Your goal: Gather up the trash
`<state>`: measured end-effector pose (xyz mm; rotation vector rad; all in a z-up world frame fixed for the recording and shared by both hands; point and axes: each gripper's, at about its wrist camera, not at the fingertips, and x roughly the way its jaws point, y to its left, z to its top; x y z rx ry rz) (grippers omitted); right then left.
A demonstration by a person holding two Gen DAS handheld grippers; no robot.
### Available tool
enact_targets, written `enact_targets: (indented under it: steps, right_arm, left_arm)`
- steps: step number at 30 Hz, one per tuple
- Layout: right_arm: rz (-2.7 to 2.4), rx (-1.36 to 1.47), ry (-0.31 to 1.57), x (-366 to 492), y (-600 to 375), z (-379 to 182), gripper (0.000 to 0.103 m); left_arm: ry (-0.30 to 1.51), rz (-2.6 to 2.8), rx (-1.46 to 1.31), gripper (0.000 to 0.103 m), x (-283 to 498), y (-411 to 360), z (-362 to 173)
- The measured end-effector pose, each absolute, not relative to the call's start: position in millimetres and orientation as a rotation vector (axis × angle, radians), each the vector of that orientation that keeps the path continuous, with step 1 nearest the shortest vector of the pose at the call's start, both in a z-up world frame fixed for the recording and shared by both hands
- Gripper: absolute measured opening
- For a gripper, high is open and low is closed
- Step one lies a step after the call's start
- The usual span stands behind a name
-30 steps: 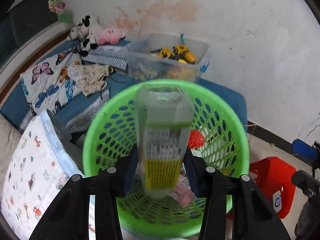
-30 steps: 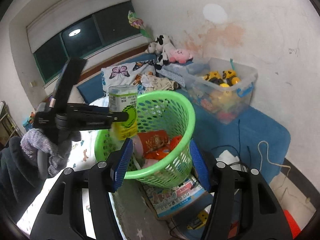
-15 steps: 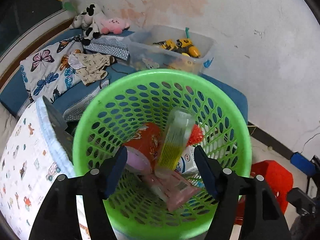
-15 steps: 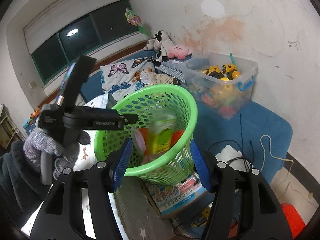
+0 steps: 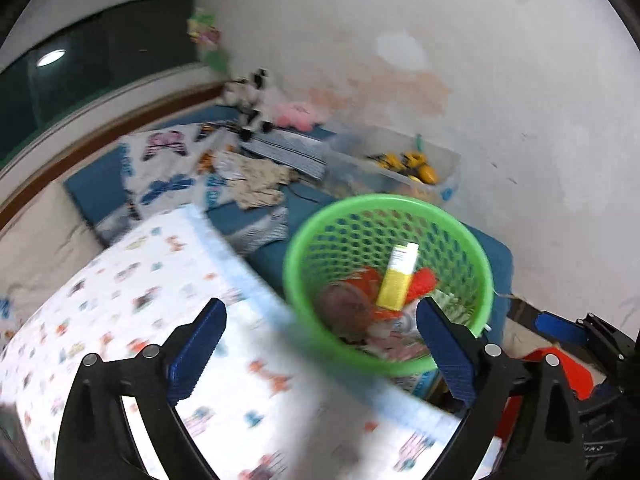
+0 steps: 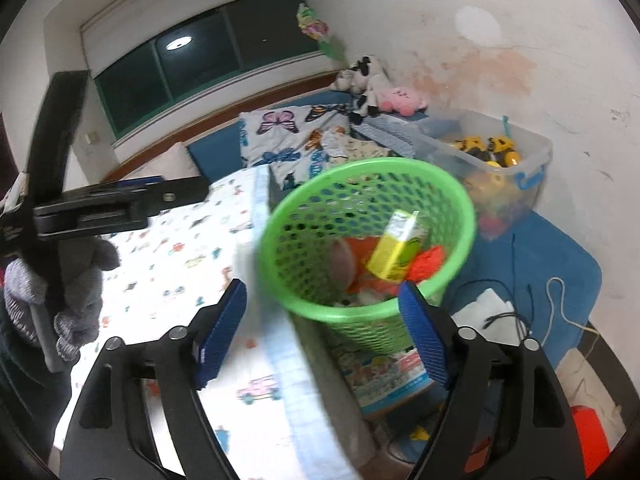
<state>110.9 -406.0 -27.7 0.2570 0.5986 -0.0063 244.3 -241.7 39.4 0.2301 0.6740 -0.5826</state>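
The green mesh basket (image 6: 460, 204) stands open-topped, its mouth unobstructed from above, though inside it is part-filled: a yellow drink carton (image 6: 394, 248) leans tilted on red wrappers (image 6: 430, 260), leaving free room only in the upper part. The bed's patterned quilt (image 6: 180, 264) presses close to the basket's left side. To its right, a clear toy bin (image 6: 516, 164) stands against the wall, and cables (image 6: 516, 312) lie on the blue mat (image 6: 568, 264). Both sets of jaws stand wide with nothing between them.

Stained white wall (image 6: 500, 64), dark window (image 6: 208, 60), patterned bed (image 6: 180, 256)
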Motion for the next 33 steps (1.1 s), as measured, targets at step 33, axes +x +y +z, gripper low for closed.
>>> enact_targets:
  steps: [33]
  right_arm:
    - [0.03,0.115,0.696,84.5,-285.4,-29.3,0.095]
  left_arm:
    - [0.626,-0.209,0.047,0.096,105.4,-41.2,21.3]
